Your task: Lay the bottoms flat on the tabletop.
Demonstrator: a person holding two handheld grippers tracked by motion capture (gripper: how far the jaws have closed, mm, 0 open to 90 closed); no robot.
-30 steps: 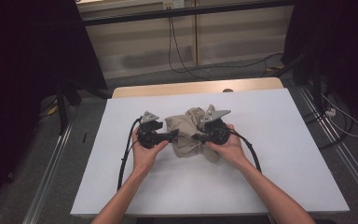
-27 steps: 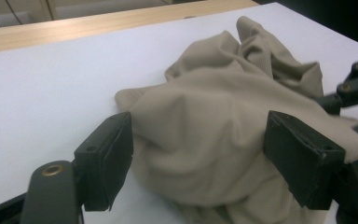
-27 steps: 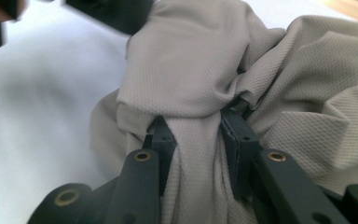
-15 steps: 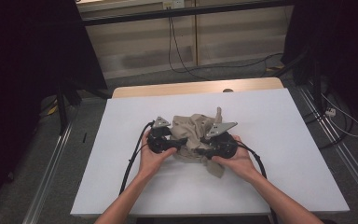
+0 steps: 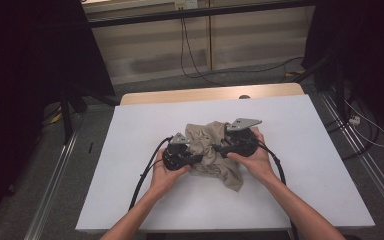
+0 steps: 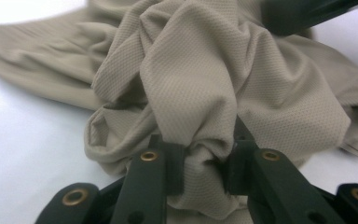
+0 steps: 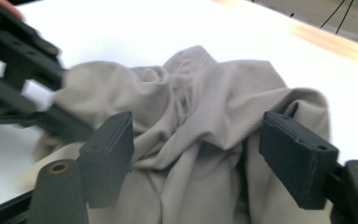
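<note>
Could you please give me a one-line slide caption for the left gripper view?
Left gripper pinching a fold of crumpled beige cloth on the white table.

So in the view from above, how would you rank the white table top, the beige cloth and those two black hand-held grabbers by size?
1. White table top, by far the largest.
2. Beige cloth, a crumpled heap at the middle.
3. Right gripper and left gripper: smallest, and they look about alike, so I would not rank one above the other.
</note>
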